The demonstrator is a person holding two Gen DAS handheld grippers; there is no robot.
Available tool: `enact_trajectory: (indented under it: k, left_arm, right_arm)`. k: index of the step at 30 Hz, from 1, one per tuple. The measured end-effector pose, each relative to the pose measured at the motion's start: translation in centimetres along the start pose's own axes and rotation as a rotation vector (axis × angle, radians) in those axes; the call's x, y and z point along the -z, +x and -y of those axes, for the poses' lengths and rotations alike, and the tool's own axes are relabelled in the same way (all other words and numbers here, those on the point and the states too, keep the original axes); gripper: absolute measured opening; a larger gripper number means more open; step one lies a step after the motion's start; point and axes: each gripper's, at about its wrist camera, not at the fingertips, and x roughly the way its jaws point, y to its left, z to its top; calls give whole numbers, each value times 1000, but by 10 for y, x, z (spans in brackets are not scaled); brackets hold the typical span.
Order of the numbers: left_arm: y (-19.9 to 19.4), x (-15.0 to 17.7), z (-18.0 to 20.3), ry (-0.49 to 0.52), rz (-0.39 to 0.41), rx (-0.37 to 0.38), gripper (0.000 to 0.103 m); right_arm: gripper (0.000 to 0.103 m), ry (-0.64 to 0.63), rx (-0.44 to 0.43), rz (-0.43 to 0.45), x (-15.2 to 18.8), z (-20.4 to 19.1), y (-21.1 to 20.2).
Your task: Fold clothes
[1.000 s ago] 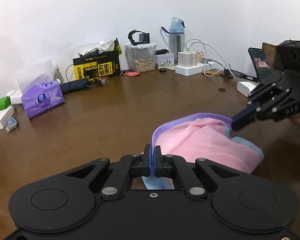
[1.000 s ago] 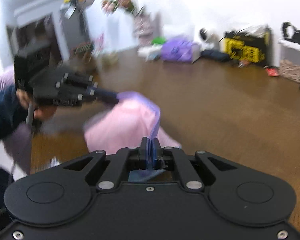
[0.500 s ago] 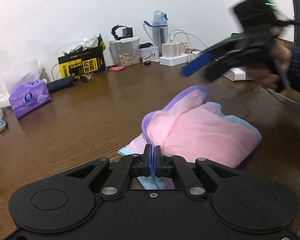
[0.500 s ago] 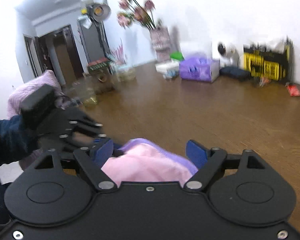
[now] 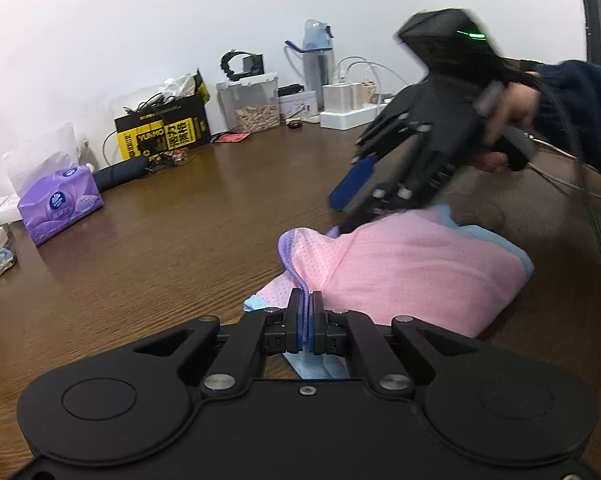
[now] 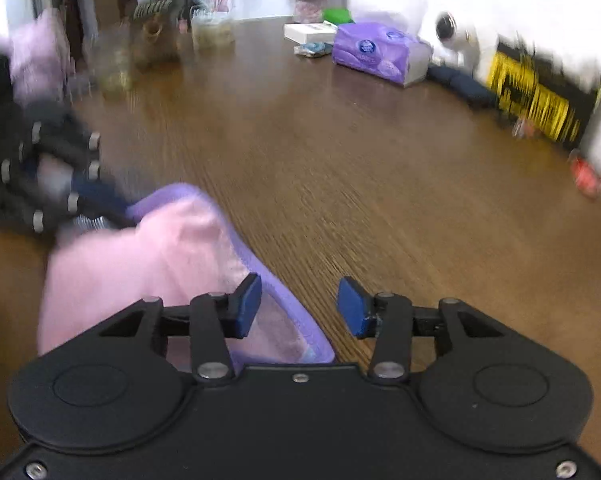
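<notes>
Purple tissue pack [image 5: 60, 206], yellow-black box [image 5: 164, 134], water bottle [image 5: 315, 62], brown table [image 5: 172, 240]

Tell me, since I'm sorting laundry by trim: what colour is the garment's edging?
Purple, bordering the pink garment; clearest in the left wrist view.

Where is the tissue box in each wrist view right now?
Left wrist: tissue box at far left, on the table near the wall.
Right wrist: tissue box at upper centre-right, at the table's far edge.
Shared landmark: the yellow-and-black box, to the tissue box's right in both.
</notes>
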Motion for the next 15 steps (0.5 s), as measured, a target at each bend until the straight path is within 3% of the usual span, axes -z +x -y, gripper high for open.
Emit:
enact_trajectory:
  k: [1, 2, 3, 5, 11, 15]
  left_arm:
    - [1, -1, 0, -6, -1, -2, 2]
    - [1, -2, 0, -8, -3, -3, 2]
    - [1, -3, 0, -7, -4, -8, 2]
    - [0, -7, 0, -9, 5, -22, 2]
    - [-31, -17, 1, 1, 144, -88, 2]
    - [-39, -7, 14, 59, 145, -109, 2]
  right_arm:
    - [35, -11, 5, 1, 1, -6, -3]
    - [18, -21, 5, 11, 4, -13, -5]
    - [10, -25, -1, 18, 6, -17, -6]
    - [4, -22, 36, 37, 7, -22, -7]
    - [4, 53, 102, 243, 11, -28, -61]
    - [4, -6, 128, 313, 32, -66, -99]
